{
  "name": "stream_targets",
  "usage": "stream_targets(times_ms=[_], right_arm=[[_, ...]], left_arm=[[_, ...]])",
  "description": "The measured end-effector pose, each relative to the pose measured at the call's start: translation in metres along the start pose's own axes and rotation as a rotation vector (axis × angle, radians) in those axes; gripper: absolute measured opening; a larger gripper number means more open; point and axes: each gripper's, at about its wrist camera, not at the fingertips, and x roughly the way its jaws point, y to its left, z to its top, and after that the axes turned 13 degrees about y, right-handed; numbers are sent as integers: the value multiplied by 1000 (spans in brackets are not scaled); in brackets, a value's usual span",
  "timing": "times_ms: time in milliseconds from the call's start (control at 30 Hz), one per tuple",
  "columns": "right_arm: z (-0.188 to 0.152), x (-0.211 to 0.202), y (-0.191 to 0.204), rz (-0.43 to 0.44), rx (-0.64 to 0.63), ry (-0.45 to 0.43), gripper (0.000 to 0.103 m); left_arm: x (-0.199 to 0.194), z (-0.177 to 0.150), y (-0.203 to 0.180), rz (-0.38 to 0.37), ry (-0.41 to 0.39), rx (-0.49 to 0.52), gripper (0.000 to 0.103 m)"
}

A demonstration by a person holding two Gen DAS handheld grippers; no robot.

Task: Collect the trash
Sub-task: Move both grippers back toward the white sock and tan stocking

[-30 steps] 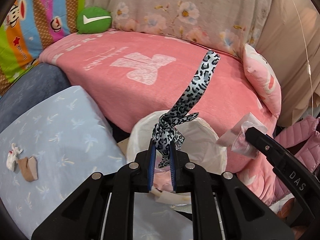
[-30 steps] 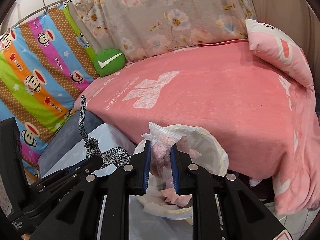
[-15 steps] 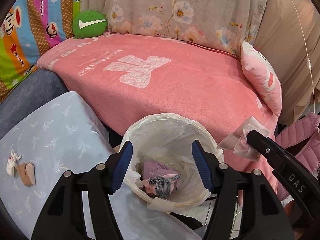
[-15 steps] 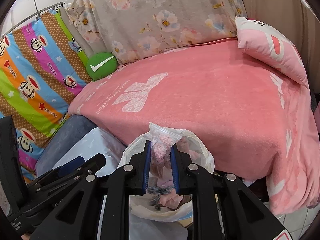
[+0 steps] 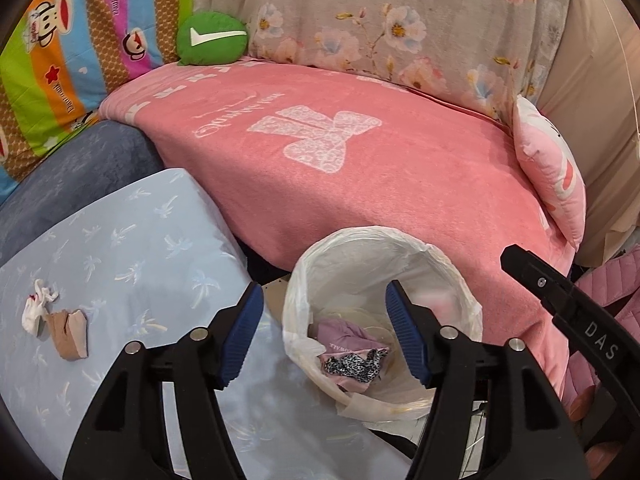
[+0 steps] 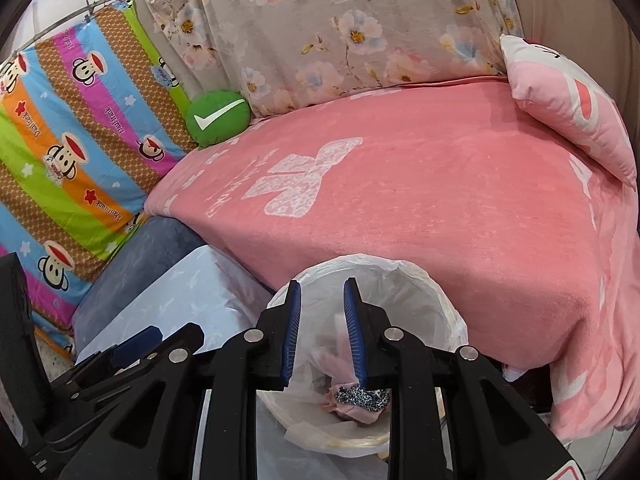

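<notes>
A white-lined trash bin [image 5: 452,264] stands against the pink bed; it also shows in the right wrist view [image 6: 440,292]. Inside lie a leopard-print ribbon [image 5: 354,364], also in the right wrist view [image 6: 362,398], and pink wrappers [image 5: 344,334]. My left gripper [image 5: 324,336] is open and empty above the bin's near rim. My right gripper [image 6: 320,332] is open and empty above the bin, with a blurred clear bag [image 6: 340,344] dropping between its fingers. A white crumpled tissue [image 5: 38,306] and a brown paper scrap [image 5: 70,334] lie on the light blue table [image 5: 140,248].
The pink blanket-covered bed [image 5: 360,168] is behind the bin, with a pink pillow [image 5: 552,176] at right and a green cushion [image 5: 212,38] at back. A pink quilted jacket [image 5: 608,280] lies at far right. The right gripper's body [image 5: 576,312] crosses the left view.
My left gripper opened and dropped the leopard-print ribbon into the bin. My right gripper then opened and released the clear bag with pink contents over the bin.
</notes>
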Motion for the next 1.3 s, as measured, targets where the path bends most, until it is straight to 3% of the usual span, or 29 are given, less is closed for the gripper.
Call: stream_targets(times_ms=[700, 1300], right_arm=[[-16, 17, 52, 18, -84, 54, 35], [-58, 58, 171, 67, -271, 158, 45]], left_arm=[[-9, -19, 61, 34, -1, -131, 66], [-28, -52, 166, 154, -19, -304, 70]])
